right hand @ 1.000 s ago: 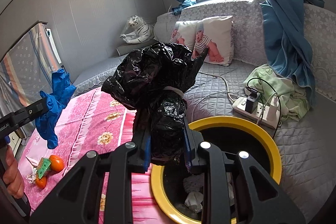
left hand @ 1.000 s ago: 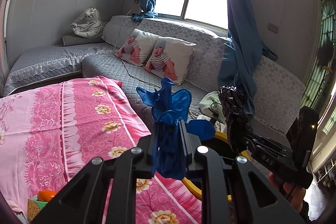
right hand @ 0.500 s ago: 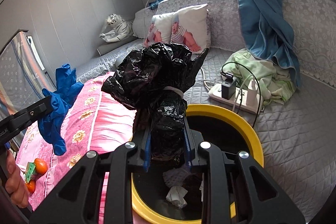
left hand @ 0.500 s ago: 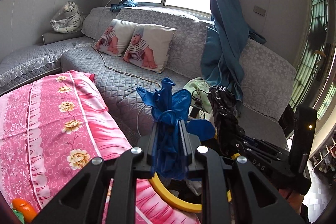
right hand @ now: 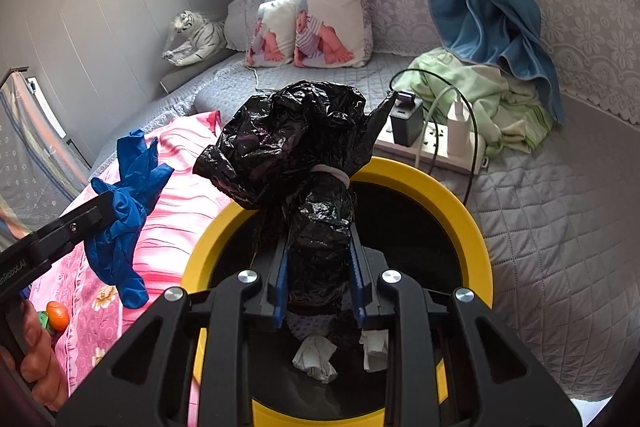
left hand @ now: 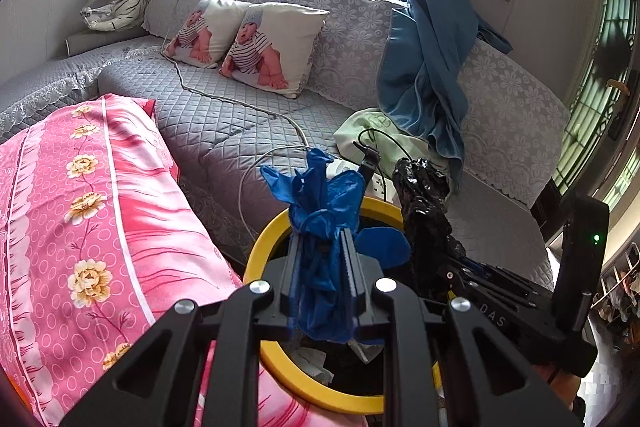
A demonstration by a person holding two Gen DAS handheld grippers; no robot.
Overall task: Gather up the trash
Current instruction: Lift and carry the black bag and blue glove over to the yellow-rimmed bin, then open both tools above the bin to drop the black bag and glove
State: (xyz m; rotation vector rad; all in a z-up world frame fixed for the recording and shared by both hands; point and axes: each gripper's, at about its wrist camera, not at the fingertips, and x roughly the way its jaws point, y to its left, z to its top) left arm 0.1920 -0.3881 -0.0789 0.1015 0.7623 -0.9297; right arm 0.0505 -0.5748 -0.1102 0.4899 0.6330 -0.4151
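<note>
My left gripper (left hand: 322,247) is shut on a crumpled blue glove (left hand: 320,203) and holds it above the near rim of the yellow-rimmed trash bin (left hand: 266,239). My right gripper (right hand: 318,247) is shut on a tied black plastic bag (right hand: 296,139) and holds it over the bin's opening (right hand: 456,211). White crumpled tissues (right hand: 314,357) lie inside the bin. In the right wrist view the glove (right hand: 124,195) hangs from the left gripper at the left, over the pink cloth. In the left wrist view the black bag (left hand: 424,203) stands at the right above the bin.
A pink flowered cloth (left hand: 80,211) lies left of the bin. A grey quilted sofa (right hand: 560,227) holds a power strip with chargers (right hand: 432,139), a green cloth (right hand: 480,91), baby-print pillows (left hand: 256,43) and a toy tiger (left hand: 116,3). Orange fruit (right hand: 58,315) lies on the cloth.
Both grippers have moved right and forward, from over the pink cloth to over the bin. The glove and the black bag stay gripped. The bin's inside now shows more fully.
</note>
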